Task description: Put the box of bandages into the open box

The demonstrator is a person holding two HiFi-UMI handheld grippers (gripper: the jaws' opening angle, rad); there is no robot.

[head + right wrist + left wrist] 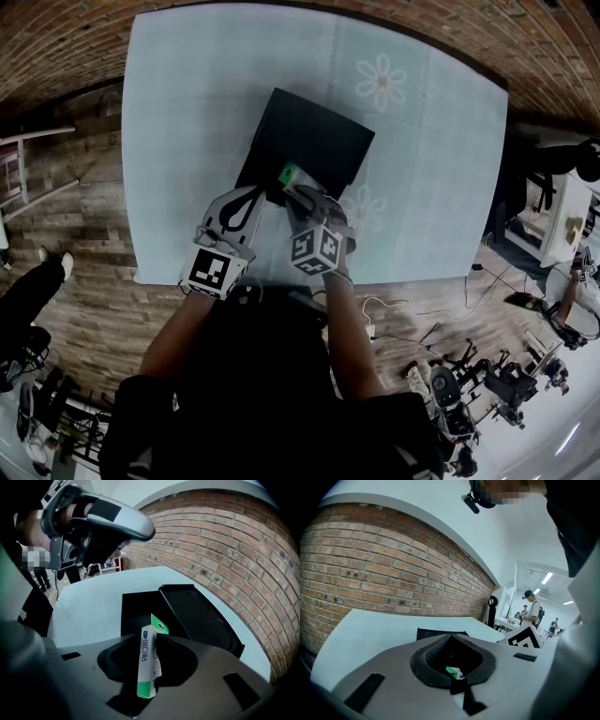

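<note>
Pale blue cloth with faint flower prints covers the counter (187,112), which has a brick wall beyond it. On the left, the left tongs (255,194) hover just short of the near edge of the open black cardboard box (309,141). In the left gripper view these tongs (451,638) have their dark padded tips pressed together with nothing between them.

Just to their right is the slim white-and-green box of bandages (289,174), at the near rim of the black box and not lying in it. The right tongs (298,194) pinch it. In the right gripper view the bandage box (147,663) stands on end between the tips of those tongs (154,637), with its green hang tab uppermost. A small blue label and a column of dark characters run down its white face, too small to read.

Behind it the black box (140,611) lies open, and its flat black lid (197,611) is folded out to the right.
</note>
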